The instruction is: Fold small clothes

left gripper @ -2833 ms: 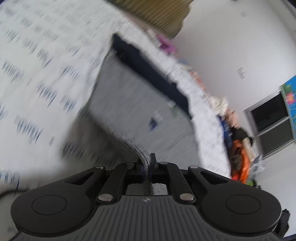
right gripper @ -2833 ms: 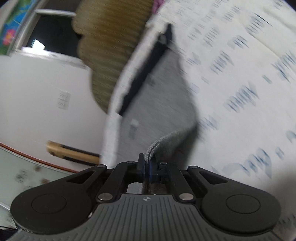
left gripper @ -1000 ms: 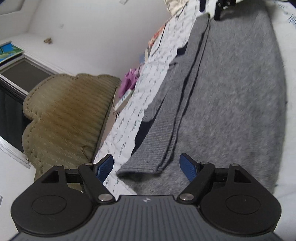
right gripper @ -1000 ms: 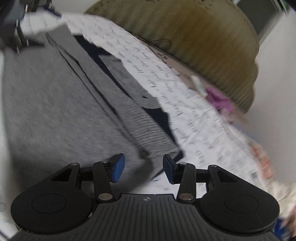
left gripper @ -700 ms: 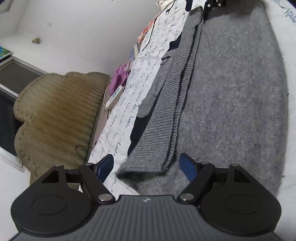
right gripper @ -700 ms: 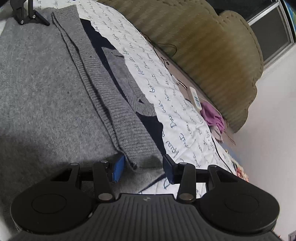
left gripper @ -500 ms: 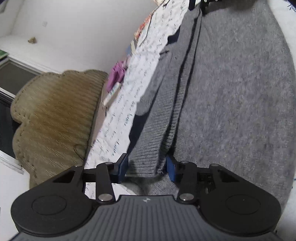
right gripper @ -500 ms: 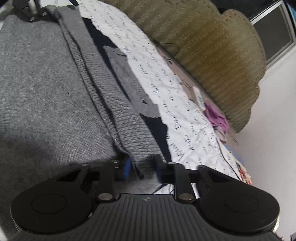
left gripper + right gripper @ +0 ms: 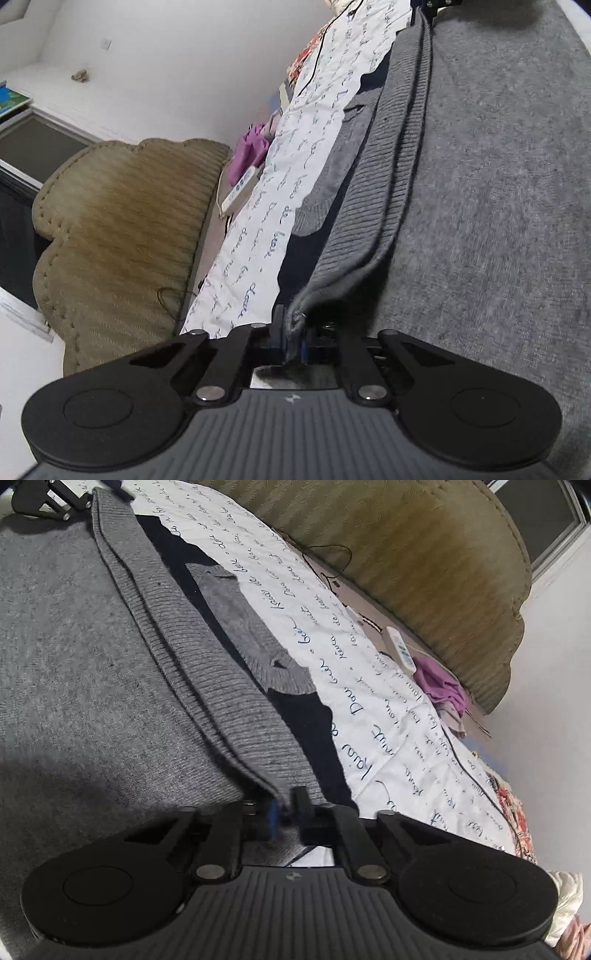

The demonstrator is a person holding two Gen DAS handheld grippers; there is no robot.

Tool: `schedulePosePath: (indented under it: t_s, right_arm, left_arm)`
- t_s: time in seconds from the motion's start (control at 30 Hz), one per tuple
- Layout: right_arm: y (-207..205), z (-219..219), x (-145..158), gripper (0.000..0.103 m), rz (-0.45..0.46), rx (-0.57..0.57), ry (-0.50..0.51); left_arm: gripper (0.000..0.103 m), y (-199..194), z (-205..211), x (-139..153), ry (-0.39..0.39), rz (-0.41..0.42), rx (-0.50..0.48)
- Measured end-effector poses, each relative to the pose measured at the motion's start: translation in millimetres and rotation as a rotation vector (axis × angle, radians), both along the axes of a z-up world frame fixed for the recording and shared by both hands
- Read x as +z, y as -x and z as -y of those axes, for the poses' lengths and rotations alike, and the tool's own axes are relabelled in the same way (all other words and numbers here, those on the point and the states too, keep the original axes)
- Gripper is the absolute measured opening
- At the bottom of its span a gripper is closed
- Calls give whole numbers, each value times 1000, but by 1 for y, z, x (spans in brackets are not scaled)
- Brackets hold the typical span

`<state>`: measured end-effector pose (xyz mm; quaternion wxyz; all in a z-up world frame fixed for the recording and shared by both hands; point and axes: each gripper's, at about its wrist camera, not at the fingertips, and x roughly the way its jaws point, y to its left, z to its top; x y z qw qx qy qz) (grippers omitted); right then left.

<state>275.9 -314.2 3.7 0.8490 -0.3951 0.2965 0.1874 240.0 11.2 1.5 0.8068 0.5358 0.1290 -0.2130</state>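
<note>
- Left gripper is pinched fully closed on one corner of the grey knitted sweater's ribbed hem.
- Right gripper is likewise clamped on the hem's opposite corner, near the bedsheet's edge.

Left gripper, right gripper: fingers pinched tight

one grey sweater, two grippers, one remote, one purple cloth

Each claw, the left claw and the right claw, has a ribbed grey body flanked by two round black discs, black linkage arms with silver screws, a small pale logo, and blue-padded fingers.
</note>
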Motion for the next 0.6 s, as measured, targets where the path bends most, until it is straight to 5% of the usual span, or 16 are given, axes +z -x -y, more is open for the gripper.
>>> schedulePosePath:
  t_s: [0.13,0.3,0.37,0.6]
  right_arm:
    - [-3,7,7,6,-35,-32,-102]
    - [-40,57,38,5,-109,-256,-530]
    - [-69,76,30,5,-166,-383,-633]
    - [-87,65,3,6,-208,-422,-641]
  left_arm:
    - [6,-4,-1,8,75,-26,35]
    - [6,-64,-20,32,381,-181,276]
    - [6,-89,-22,24,438,-240,375]
    - [5,-101,-20,7,487,-286,437]
